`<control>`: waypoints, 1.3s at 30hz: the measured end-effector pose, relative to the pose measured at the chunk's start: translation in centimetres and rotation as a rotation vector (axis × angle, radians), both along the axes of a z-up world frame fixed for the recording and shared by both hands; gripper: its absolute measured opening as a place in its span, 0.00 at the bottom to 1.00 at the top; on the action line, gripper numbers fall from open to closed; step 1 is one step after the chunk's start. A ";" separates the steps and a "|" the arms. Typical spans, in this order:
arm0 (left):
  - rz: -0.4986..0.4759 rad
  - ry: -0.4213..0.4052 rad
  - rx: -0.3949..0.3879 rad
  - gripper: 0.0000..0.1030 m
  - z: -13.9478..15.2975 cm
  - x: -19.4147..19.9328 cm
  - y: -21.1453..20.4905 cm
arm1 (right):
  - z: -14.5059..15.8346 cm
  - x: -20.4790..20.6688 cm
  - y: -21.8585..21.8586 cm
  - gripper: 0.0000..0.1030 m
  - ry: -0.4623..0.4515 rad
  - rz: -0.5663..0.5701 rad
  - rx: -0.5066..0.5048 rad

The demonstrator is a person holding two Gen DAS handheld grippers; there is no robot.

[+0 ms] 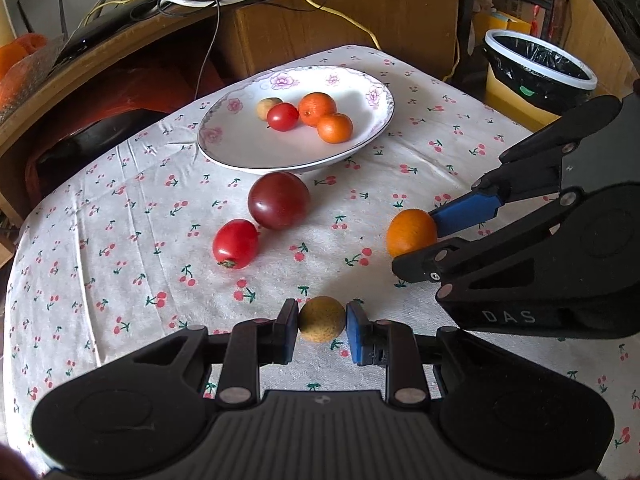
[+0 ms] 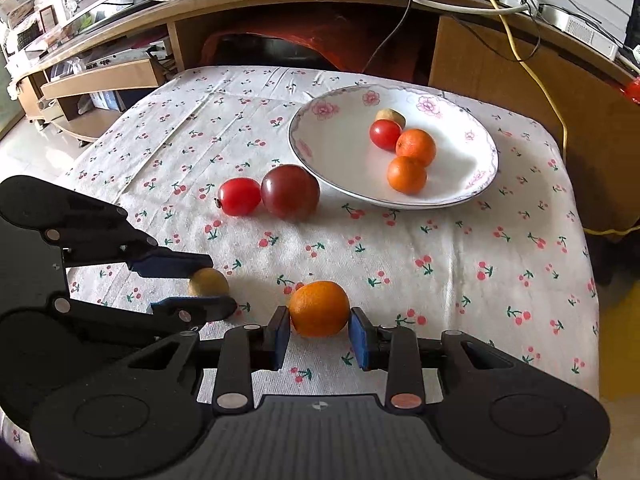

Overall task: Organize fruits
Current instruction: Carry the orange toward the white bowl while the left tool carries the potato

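Cherry-printed cloth covers the table, with a wooden desk strung with cables rising behind it and a lined bin beyond the right gripper. Ahead of both grippers sits a flowered white plate carrying two small oranges, a red tomato and a small tan fruit. Between the plate and the left gripper, a dark red plum lies touching a red tomato on the cloth. The right gripper has its blue pads set against both sides of an orange, which rests on the cloth. Just to its left, the left gripper's pads press either side of a small tan round fruit, also down on the cloth.
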State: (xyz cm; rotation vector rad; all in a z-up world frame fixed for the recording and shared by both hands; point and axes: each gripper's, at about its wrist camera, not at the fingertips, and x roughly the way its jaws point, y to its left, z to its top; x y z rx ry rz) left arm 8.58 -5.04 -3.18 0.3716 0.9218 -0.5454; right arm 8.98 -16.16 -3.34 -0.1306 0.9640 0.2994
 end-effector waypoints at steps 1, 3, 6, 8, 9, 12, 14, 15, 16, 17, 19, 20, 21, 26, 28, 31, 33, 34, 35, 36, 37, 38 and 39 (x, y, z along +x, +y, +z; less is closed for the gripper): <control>0.001 0.000 0.000 0.33 0.0 0.0 0.0 | 0.0 -0.1 0.0 0.26 -0.002 0.000 -0.001; 0.002 -0.001 0.001 0.33 0.0 0.0 0.0 | 0.0 -0.1 -0.1 0.26 0.004 -0.002 -0.002; 0.002 -0.005 0.001 0.33 0.0 0.0 0.1 | -0.4 -0.1 -0.2 0.26 0.015 -0.007 -0.002; 0.004 -0.003 -0.006 0.33 0.0 0.0 0.2 | -0.3 -0.1 -0.3 0.26 0.014 -0.005 0.000; 0.005 -0.001 -0.011 0.33 0.0 0.1 0.3 | -0.3 -0.1 -0.3 0.26 0.016 -0.006 0.002; 0.012 0.007 -0.029 0.33 0.0 0.2 0.5 | -0.3 0.0 -0.2 0.26 0.015 -0.005 0.000; 0.013 0.004 -0.031 0.33 -0.1 0.2 0.5 | -0.3 0.0 -0.2 0.26 0.015 -0.003 -0.001; 0.015 0.002 -0.031 0.33 -0.1 0.1 0.6 | -0.3 0.0 -0.2 0.26 0.015 -0.003 0.000; 0.014 0.000 -0.029 0.33 0.0 0.0 0.5 | -0.3 0.0 -0.3 0.26 0.015 -0.002 0.001; 0.014 0.000 -0.028 0.33 0.0 0.0 0.5 | -0.2 0.0 -0.3 0.26 0.014 -0.002 0.000; 0.015 0.002 -0.028 0.33 0.0 -0.1 0.6 | -0.1 0.1 -0.5 0.26 0.011 -0.005 0.000; 0.019 0.005 -0.030 0.33 0.0 0.0 0.6 | 0.0 0.1 -0.5 0.26 0.008 -0.007 0.002; 0.022 0.008 -0.032 0.33 0.0 0.0 0.6 | 0.1 0.2 -0.6 0.26 0.005 -0.008 0.003; 0.027 -0.007 -0.043 0.33 0.5 0.3 0.5 | 0.7 0.3 -0.9 0.26 -0.010 -0.017 0.013; 0.029 -0.019 -0.046 0.33 0.9 0.5 0.4 | 0.9 0.4 -0.9 0.26 -0.017 -0.019 0.016; 0.035 -0.045 -0.055 0.33 1.6 0.8 0.4 | 1.2 0.7 -1.1 0.26 -0.030 -0.027 0.022; 0.042 -0.059 -0.064 0.33 2.0 1.1 0.5 | 1.4 0.9 -1.2 0.26 -0.037 -0.035 0.028; 0.046 -0.066 -0.067 0.33 2.2 1.4 0.5 | 1.5 1.1 -1.2 0.26 -0.041 -0.038 0.030; 0.048 -0.072 -0.067 0.33 2.3 1.6 0.4 | 1.6 1.2 -1.3 0.26 -0.045 -0.041 0.030; 0.049 -0.077 -0.065 0.33 2.4 1.7 0.3 | 1.7 1.4 -1.3 0.26 -0.050 -0.043 0.030; 0.052 -0.082 -0.064 0.33 2.5 2.0 0.3 | 1.8 1.5 -1.3 0.26 -0.054 -0.046 0.031; 0.053 -0.084 -0.065 0.33 2.6 2.2 0.2 | 1.9 1.7 -1.4 0.26 -0.059 -0.050 0.032; 0.055 -0.088 -0.067 0.33 2.7 2.4 0.1 | 2.1 1.9 -1.4 0.26 -0.065 -0.054 0.033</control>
